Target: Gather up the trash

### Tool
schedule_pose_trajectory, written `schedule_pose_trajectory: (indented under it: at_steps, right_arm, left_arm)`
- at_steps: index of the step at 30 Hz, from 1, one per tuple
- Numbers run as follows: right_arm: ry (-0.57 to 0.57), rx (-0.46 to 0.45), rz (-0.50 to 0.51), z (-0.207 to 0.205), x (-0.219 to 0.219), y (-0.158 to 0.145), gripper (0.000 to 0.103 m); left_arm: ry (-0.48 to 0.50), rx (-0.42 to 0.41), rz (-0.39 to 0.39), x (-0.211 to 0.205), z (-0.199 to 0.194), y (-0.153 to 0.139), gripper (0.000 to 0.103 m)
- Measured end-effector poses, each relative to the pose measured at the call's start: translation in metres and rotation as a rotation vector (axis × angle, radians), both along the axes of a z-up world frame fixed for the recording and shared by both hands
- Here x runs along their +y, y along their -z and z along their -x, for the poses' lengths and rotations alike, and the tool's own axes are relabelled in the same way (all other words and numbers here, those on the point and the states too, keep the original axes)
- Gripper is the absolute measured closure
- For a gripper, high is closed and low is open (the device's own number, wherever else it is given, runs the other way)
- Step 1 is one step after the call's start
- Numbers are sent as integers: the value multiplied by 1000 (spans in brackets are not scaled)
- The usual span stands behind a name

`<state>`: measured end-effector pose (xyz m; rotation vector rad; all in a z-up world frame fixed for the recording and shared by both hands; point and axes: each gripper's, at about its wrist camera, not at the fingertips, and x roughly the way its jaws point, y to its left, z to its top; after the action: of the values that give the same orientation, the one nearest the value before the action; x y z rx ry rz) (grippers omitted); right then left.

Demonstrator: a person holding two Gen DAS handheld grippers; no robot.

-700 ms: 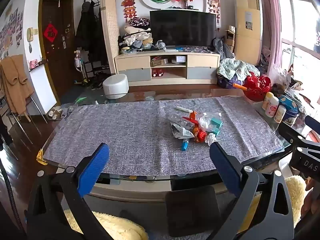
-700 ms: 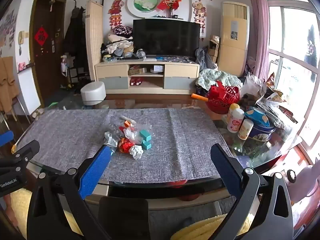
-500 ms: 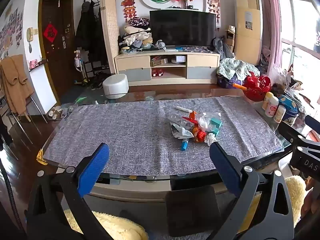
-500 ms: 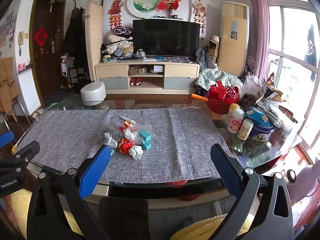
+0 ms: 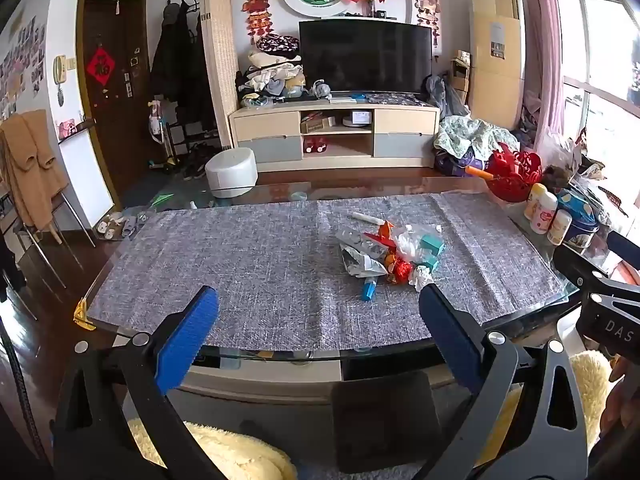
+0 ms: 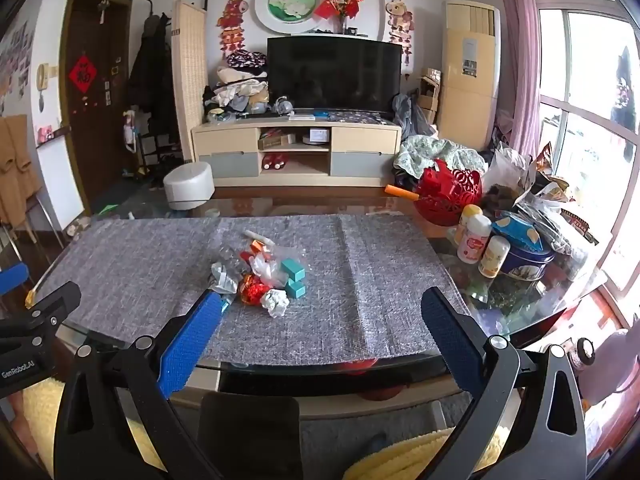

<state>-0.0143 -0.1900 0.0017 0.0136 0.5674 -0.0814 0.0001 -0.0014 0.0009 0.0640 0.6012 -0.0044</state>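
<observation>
Hovering short of desk (image 5: pixel 248 264) | left tool (image 5: pixel 318 312) wide, right tool (image 6: pixel 320 314) wide, both hold nothing | trash pile (image 5: pixel 390 250) mid-cloth | risk: light wrappers scatter, small blocks slip

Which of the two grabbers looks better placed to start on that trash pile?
Probably right: the trash pile lies just beyond the open right gripper; from the open left gripper it sits farther, off right.

Two teal blocks (image 6: pixel 293 276), one white paper ball (image 6: pixel 275 302), one shiny red wrapper (image 6: pixel 253 289), three small bottles (image 6: pixel 474 238).
</observation>
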Motion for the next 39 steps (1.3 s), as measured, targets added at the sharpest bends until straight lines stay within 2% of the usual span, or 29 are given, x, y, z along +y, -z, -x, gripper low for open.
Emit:
schedule_pose_trajectory:
  at_steps: [39]
  right_arm:
    - [-1, 7, -9, 2, 3, 2, 3]
  left_arm:
    - [-4, 3, -4, 2, 3, 1, 8]
